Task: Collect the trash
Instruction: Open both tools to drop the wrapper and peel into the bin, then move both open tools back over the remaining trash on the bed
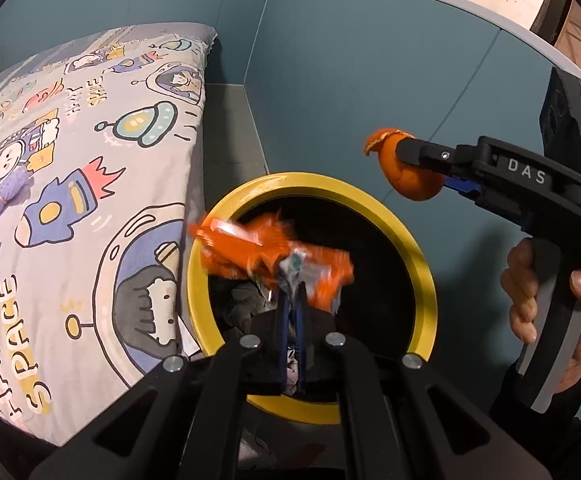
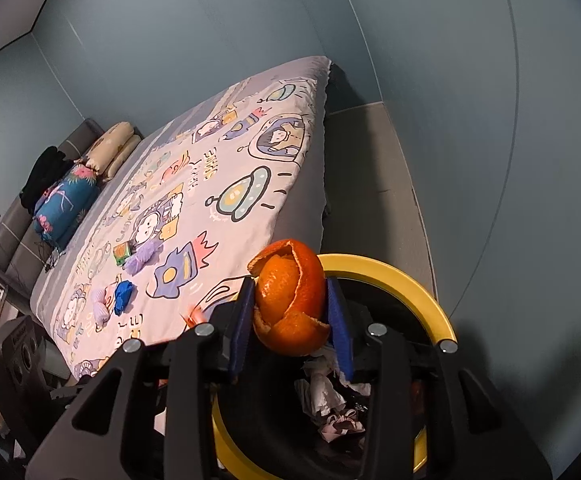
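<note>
My left gripper [image 1: 290, 276] is shut on a crumpled orange wrapper [image 1: 250, 246] and holds it over the mouth of a black bin with a yellow rim [image 1: 418, 256]. My right gripper [image 2: 290, 300] is shut on an orange peel [image 2: 290, 300], held above the same bin's yellow rim [image 2: 422, 288]; the peel also shows in the left wrist view [image 1: 404, 172], right of the bin. Crumpled paper trash [image 2: 326, 396] lies inside the bin.
A bed with a cartoon space cover [image 1: 90, 184] stands left of the bin. On it lie a blue ball of cloth [image 2: 124, 294], a purple item [image 2: 142, 258], a green packet [image 2: 121, 253] and pillows [image 2: 110, 148]. Blue-grey walls stand behind.
</note>
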The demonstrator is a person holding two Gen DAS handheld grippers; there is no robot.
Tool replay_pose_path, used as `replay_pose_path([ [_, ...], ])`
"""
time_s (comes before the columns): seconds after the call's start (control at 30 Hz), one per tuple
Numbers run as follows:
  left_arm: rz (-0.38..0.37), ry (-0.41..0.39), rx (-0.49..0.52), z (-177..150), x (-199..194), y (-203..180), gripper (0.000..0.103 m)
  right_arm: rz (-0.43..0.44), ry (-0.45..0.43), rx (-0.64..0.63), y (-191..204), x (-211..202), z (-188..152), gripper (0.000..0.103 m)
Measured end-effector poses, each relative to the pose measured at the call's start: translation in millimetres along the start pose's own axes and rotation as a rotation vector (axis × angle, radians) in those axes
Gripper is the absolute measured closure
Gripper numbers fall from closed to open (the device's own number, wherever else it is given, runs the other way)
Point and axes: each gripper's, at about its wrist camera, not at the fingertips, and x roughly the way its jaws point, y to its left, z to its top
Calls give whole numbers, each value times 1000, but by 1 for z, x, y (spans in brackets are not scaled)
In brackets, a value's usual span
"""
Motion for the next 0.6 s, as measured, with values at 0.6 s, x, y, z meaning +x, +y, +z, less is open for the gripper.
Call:
replay_pose_path([
  [0.6, 14, -50, -36, 3, -18, 10, 52, 14, -52, 0, -3, -10, 2, 57],
])
